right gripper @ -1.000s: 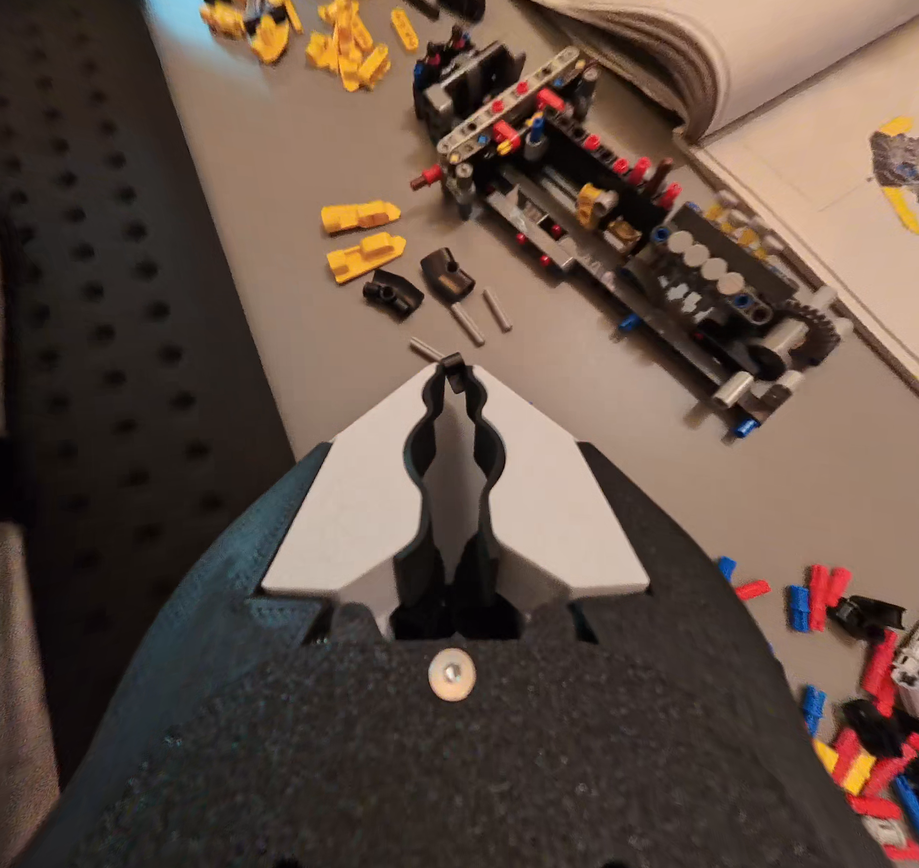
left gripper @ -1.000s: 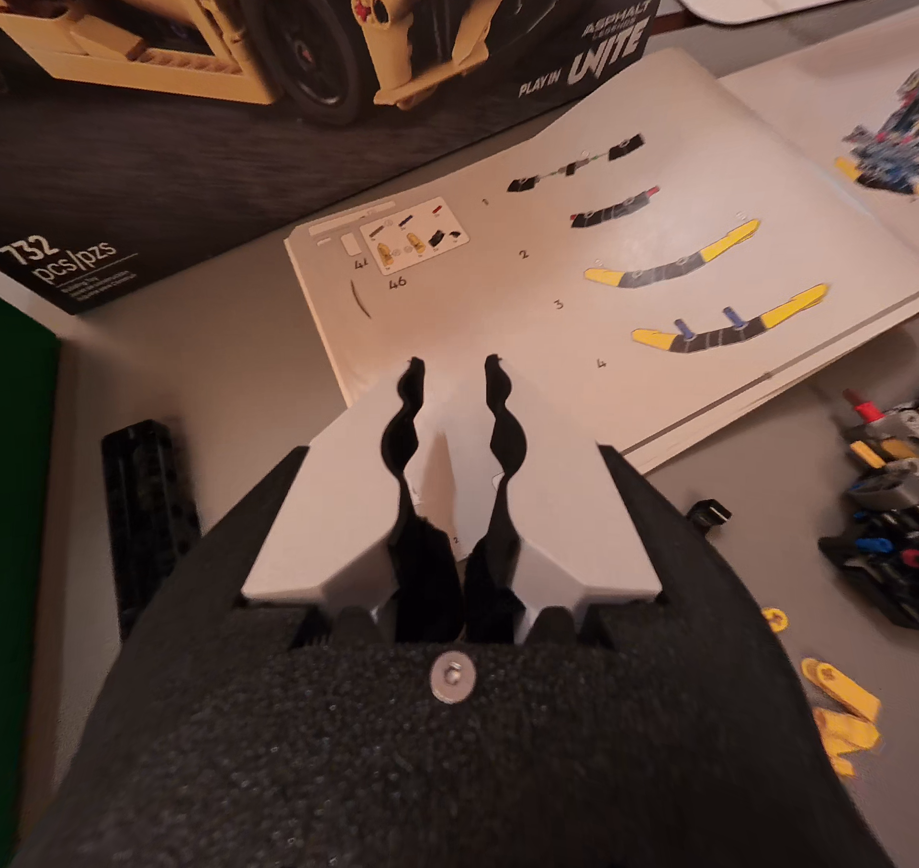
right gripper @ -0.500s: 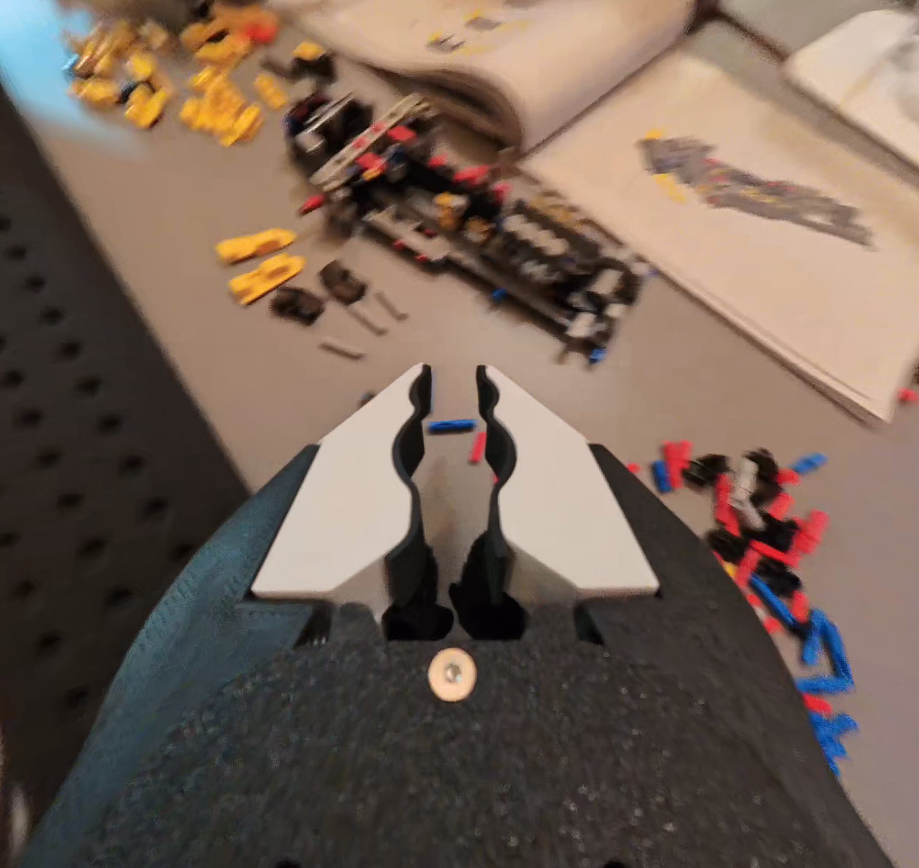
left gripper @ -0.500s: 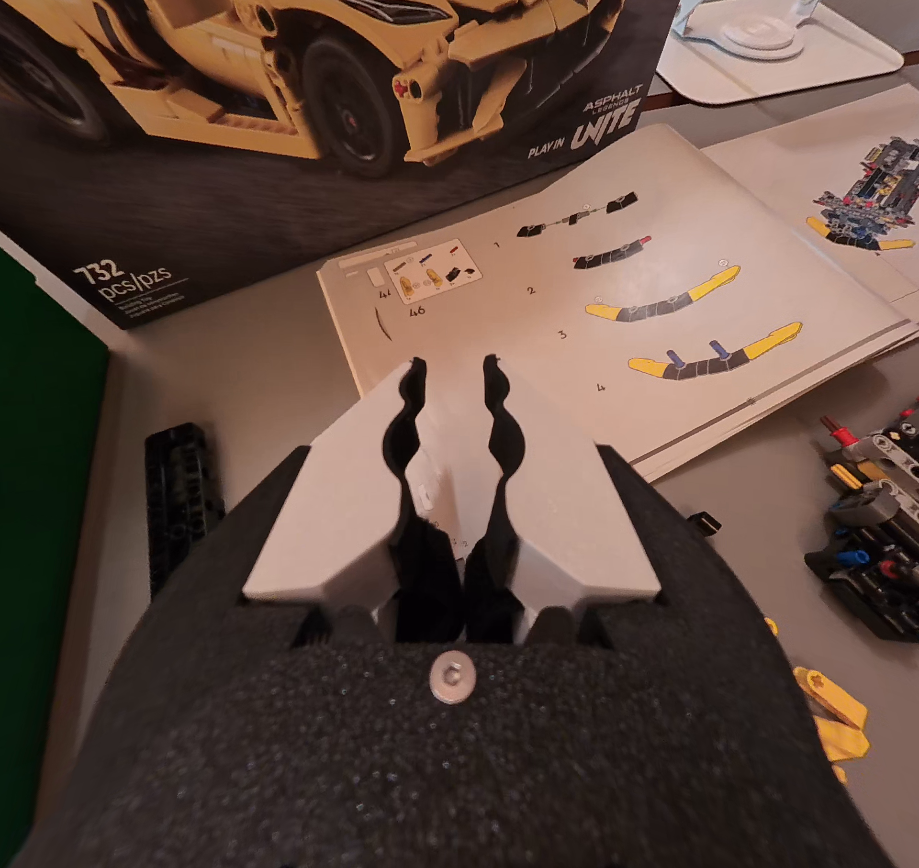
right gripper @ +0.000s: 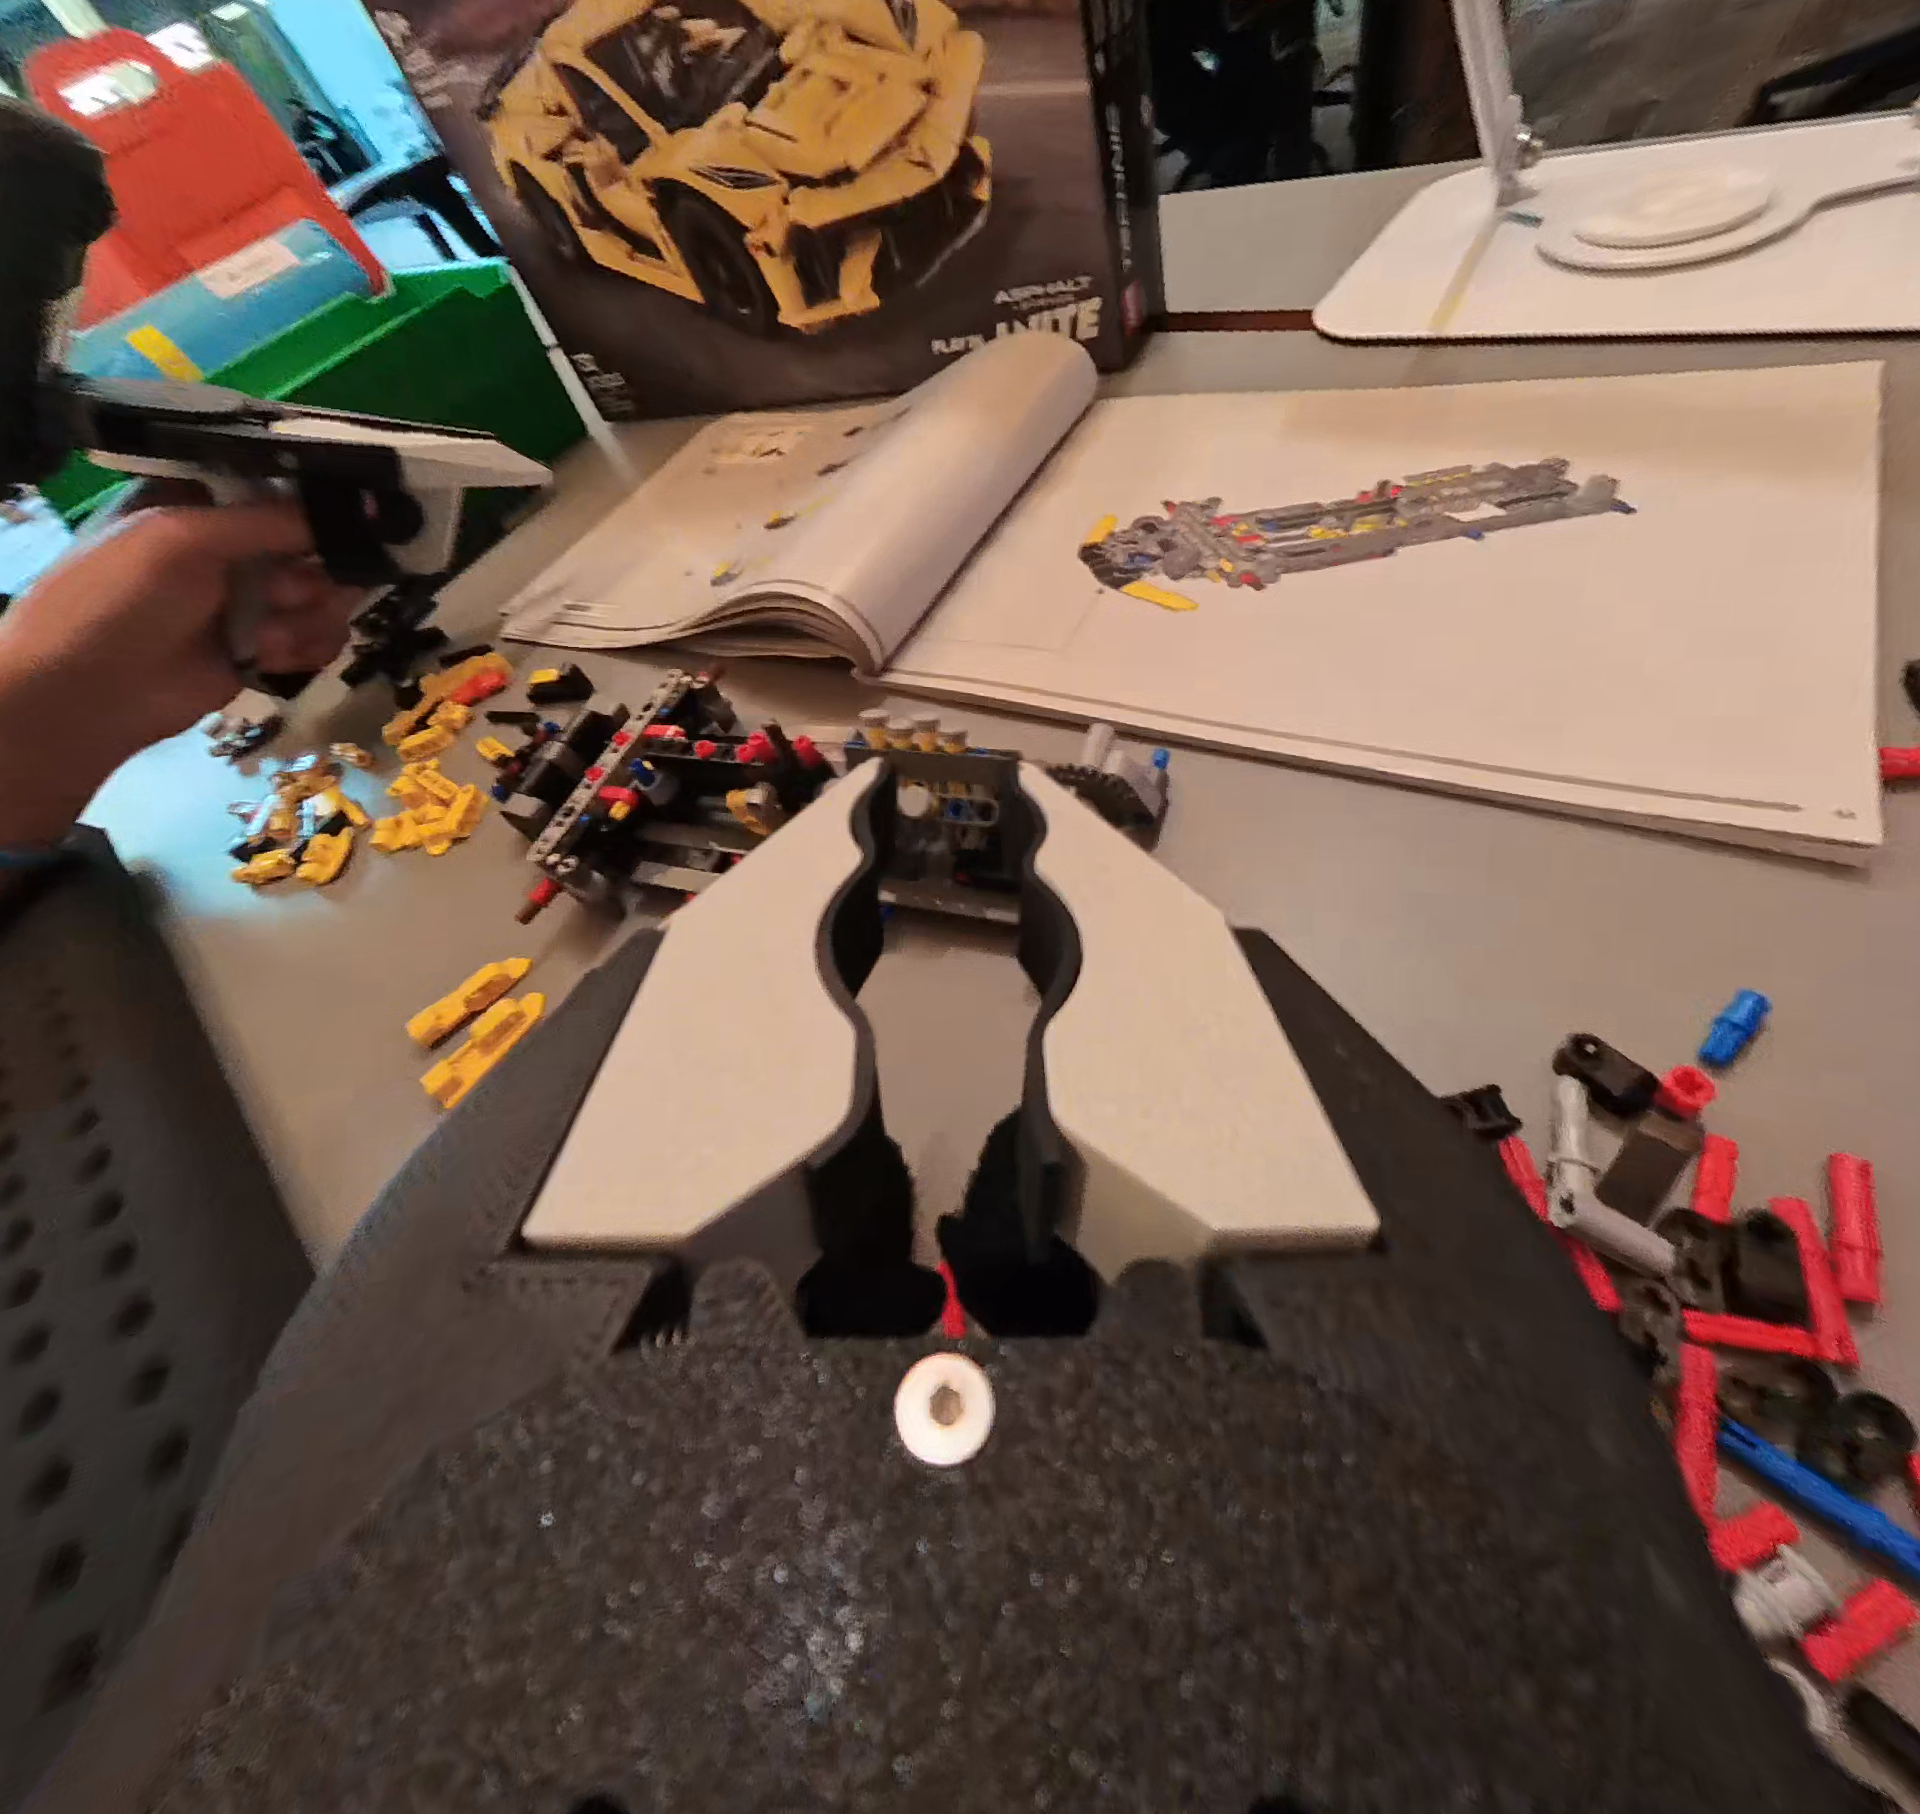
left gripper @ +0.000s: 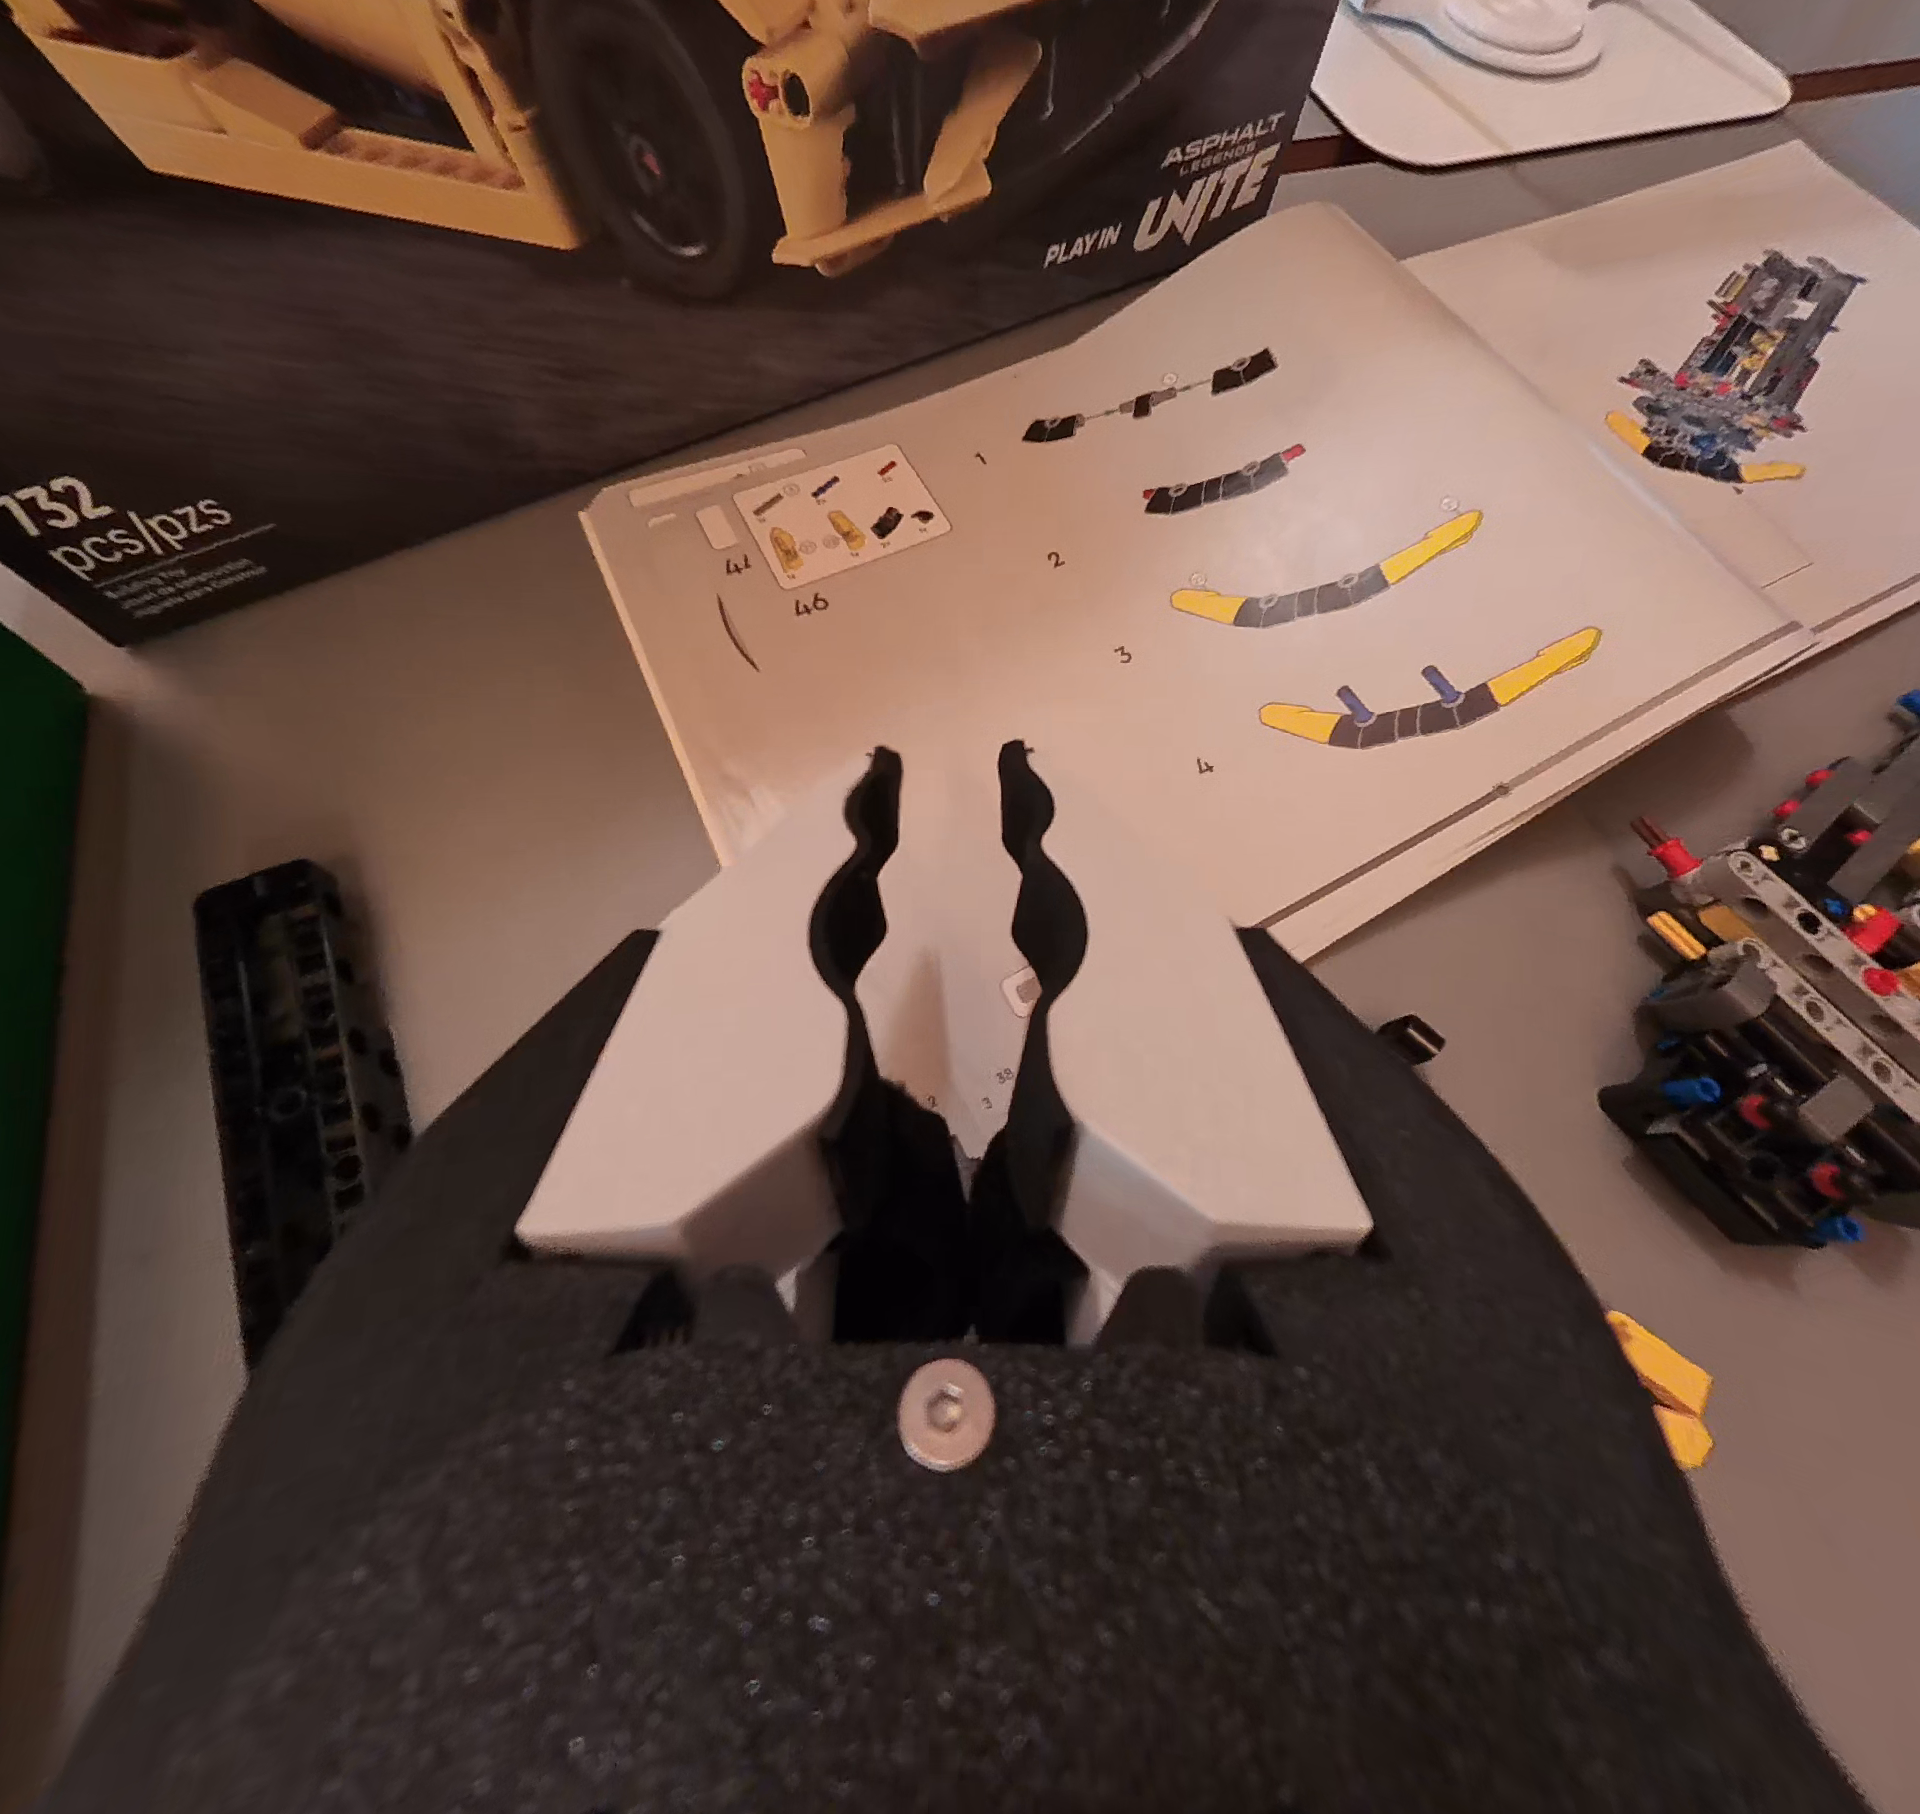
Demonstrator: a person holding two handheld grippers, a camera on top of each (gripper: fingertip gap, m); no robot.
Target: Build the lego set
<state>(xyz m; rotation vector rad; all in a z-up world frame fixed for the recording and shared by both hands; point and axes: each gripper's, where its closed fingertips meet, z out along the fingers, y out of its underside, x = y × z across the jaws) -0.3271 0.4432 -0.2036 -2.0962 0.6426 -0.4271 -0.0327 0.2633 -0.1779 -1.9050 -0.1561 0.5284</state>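
My left gripper (left gripper: pixel 951 756) is open and empty, hovering over the open instruction booklet (left gripper: pixel 1143 569). My right gripper (right gripper: pixel 951 777) is open and empty, raised above the table, with the half-built dark chassis (right gripper: pixel 665 798) just beyond its tips. The chassis's end also shows at the right of the left wrist view (left gripper: pixel 1787 1037). In the right wrist view a hand (right gripper: pixel 125 642) holds the left gripper (right gripper: pixel 520 465) at the far left. Two yellow curved pieces (right gripper: pixel 478 1026) lie left of my right gripper.
The set's box (right gripper: pixel 779 154) stands at the back beside a green bin (right gripper: pixel 395 351). A pile of yellow parts (right gripper: pixel 436 798) lies left of the chassis, and red, blue and black pins (right gripper: pixel 1714 1245) at the right. A long black piece (left gripper: pixel 291 1068) lies at the left. A white stand base (right gripper: pixel 1621 247) sits at the back right.
My right gripper was shut on a small black piece, then opened, rose and tilted up to look across the table. My left gripper stayed open and shifted only slightly.
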